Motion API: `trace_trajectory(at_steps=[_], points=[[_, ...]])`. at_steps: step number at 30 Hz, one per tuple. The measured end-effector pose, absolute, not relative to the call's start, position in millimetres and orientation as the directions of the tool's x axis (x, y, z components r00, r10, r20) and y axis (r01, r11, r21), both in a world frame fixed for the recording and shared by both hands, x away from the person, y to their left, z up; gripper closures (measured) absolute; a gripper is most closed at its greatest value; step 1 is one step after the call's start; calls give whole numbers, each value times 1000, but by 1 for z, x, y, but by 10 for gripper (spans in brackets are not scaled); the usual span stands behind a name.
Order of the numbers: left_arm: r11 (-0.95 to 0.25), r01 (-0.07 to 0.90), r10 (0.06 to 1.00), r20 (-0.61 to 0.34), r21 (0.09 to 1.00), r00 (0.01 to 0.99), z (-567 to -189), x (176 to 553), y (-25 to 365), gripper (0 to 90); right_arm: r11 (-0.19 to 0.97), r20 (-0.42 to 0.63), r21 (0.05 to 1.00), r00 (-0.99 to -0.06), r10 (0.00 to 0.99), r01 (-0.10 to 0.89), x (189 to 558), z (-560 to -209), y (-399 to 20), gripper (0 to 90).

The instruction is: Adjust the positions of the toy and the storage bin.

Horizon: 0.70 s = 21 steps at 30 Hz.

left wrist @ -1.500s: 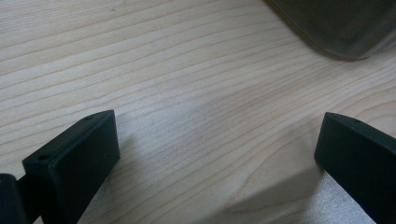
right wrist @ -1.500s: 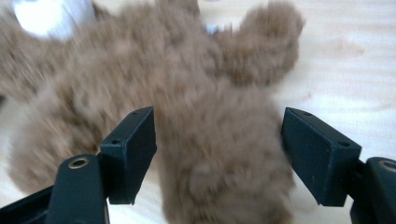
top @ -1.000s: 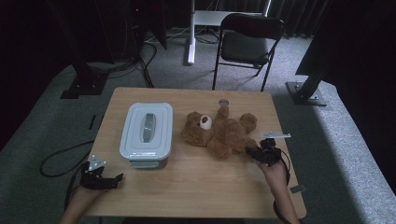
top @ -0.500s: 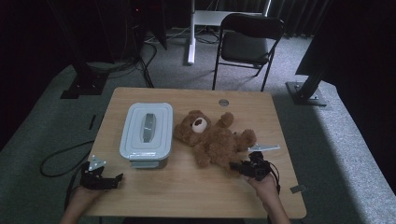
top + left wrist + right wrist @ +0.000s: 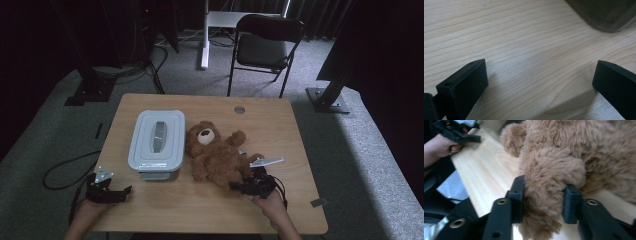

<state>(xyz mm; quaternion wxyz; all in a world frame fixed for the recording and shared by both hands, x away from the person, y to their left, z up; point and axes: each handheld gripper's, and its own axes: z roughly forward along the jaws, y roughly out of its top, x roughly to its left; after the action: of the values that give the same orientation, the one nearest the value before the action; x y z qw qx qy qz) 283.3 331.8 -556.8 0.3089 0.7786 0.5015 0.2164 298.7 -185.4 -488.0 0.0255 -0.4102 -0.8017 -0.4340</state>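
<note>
On the wooden table [image 5: 280, 125], beside the grey lidded box [image 5: 156, 140], lies the brown teddy bear [image 5: 215, 155]. With its jaws just widened, the right gripper [image 5: 544, 202] has a furry leg between them, pads against the fur. Near the table's corner, the left gripper [image 5: 539, 82] rests spread wide over bare wood.

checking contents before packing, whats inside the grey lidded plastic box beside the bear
Not visible: the grey rectangular plastic box has its lid on, handle on top, hiding the inside. The brown plush teddy bear lies outside it.
</note>
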Motion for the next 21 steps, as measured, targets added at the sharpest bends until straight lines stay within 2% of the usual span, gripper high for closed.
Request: trace_trajectory(at_steps=[4,6,12,21], points=[[-306,647,915,27,698,403,-557,283,332,6,226,412,693,-634,654,684,301,-479,-198,504],[-306,647,915,27,698,403,-557,283,332,6,165,406,721,-603,687,673,307,-468,-212,414],[-306,647,915,27,698,403,-557,283,332,6,64,431,759,-573,697,648,332,-448,-229,368],[-304,648,915,25,698,402,-557,283,332,6,114,433,713,-562,704,692,385,-452,-199,295]])
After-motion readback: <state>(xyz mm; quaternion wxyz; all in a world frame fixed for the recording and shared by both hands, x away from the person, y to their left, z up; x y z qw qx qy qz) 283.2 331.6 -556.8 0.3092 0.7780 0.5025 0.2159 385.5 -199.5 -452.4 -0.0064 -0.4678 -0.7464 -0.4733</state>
